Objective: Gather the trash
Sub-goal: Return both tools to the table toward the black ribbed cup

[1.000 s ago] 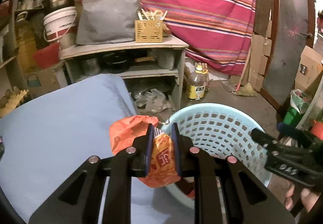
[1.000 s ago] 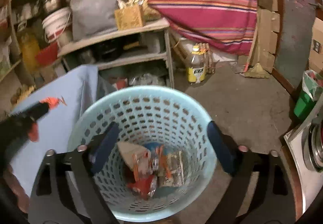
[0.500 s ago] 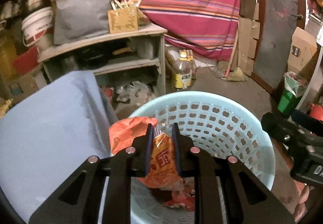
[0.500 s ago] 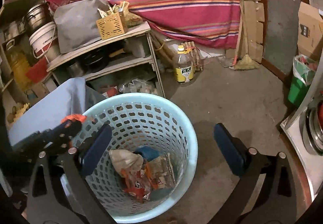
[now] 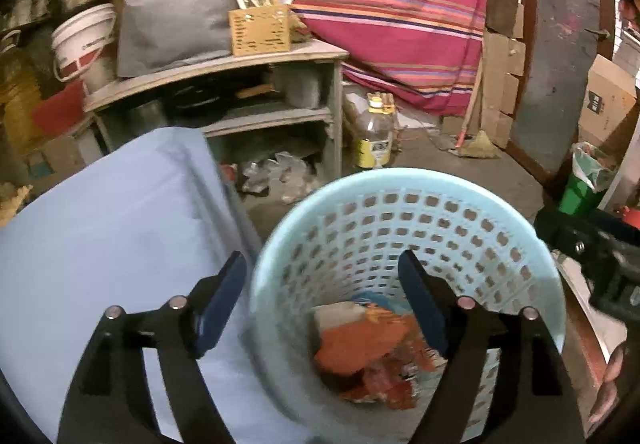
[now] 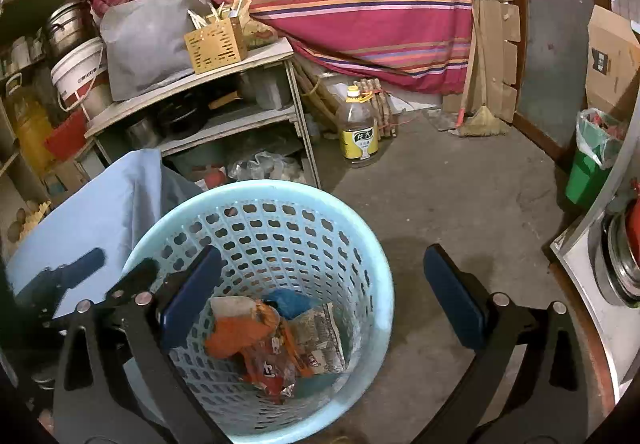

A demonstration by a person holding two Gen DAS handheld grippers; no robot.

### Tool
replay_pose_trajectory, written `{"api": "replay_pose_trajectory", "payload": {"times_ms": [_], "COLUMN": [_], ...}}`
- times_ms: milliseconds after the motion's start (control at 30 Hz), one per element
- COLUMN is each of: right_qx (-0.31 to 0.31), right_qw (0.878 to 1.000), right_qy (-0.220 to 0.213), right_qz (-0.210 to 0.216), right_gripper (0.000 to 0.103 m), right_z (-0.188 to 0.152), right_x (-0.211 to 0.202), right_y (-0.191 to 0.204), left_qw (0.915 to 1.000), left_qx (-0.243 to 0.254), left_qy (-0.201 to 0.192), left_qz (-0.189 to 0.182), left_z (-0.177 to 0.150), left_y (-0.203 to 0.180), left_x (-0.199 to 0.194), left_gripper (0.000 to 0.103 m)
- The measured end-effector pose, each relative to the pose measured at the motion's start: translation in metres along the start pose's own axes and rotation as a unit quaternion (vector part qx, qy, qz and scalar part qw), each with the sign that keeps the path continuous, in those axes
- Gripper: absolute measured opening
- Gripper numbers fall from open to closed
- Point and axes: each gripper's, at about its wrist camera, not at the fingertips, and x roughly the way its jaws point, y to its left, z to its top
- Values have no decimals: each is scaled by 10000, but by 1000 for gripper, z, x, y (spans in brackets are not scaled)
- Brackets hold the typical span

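While both grippers are hovering with fingers spread wide and empty, the left gripper (image 5: 322,298) and right gripper (image 6: 322,294) are flanking the blue laundry basket (image 6: 372,276), where the orange snack wrapper (image 5: 356,344) is lying, seemingly atop other wrappers.

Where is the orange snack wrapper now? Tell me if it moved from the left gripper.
Yes. The orange snack wrapper dropped from the left gripper, now open, into the blue basket.

The basket (image 6: 372,284) is smooth pale-blue plastic, perforated. Inside lie crinkled, glossy wrappers (image 6: 260,340), likely foil-lined plastic. Each gripper (image 5: 322,304) has matt black arms, shiny metal rivets and dull blue pads (image 6: 452,300). Matt blue cloth (image 5: 100,228) covers the tabletop. The floor (image 6: 460,195) is rough concrete; the shelf (image 6: 192,83) is worn wood.
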Motion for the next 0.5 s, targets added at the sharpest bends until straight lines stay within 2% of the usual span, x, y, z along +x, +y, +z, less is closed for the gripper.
{"api": "replay_pose_trajectory", "payload": {"times_ms": [167, 233, 300, 500], "right_qx": [-255, -306, -297, -136], "right_qw": [9996, 9994, 9992, 9986], "right_qy": [-72, -117, -229, -442], "right_qz": [-91, -133, -136, 260], "right_gripper": [98, 99, 99, 99], "right_z": [0, 0, 1, 1], "right_x": [1, -1, -4, -7], "right_y": [24, 33, 46, 92], "left_qw": [9998, 9991, 9980, 9895], "left_qx": [-124, -67, -75, -348], "left_qy": [-9, -84, -168, -286], "left_qz": [171, 401, 599, 1377], "left_z": [-9, -14, -21, -52], "left_y": [41, 61, 84, 184], "left_x": [-23, -35, -49, -86], "left_gripper": [79, 82, 91, 91]}}
